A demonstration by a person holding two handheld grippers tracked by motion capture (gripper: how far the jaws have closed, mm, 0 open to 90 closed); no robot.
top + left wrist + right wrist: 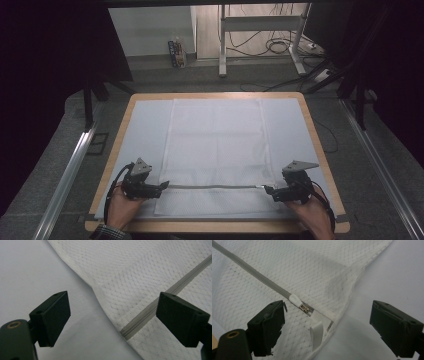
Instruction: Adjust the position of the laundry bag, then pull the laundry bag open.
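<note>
Two black two-jaw grippers sit at the near ends of a white mesh laundry bag (216, 150) that lies flat on a pale grey mat (142, 130) covering the light wooden table (320, 145). At the left, the left gripper (162, 186), held in the person's left hand (122, 206), points inward at the bag's near left edge. In the left gripper view its jaws stand wide apart with nothing pressed between them; the bag's edge and the closed end of the grey zipper (140, 320) lie in the gap, and the right-hand pad sits just over the zipper line without clamping it. From there the zipper runs straight across the near part of the bag in the high view, ending at the right edge. In the right gripper view a white zipper slider (295, 300) sits near that end, with a small metal link behind it and a white pull tab (315, 336) lying on the mesh by the bag's corner. The right gripper (269, 190), held in the right hand (315, 212), also has its jaws spread wide; slider and tab lie between them, untouched by either pad.
</note>
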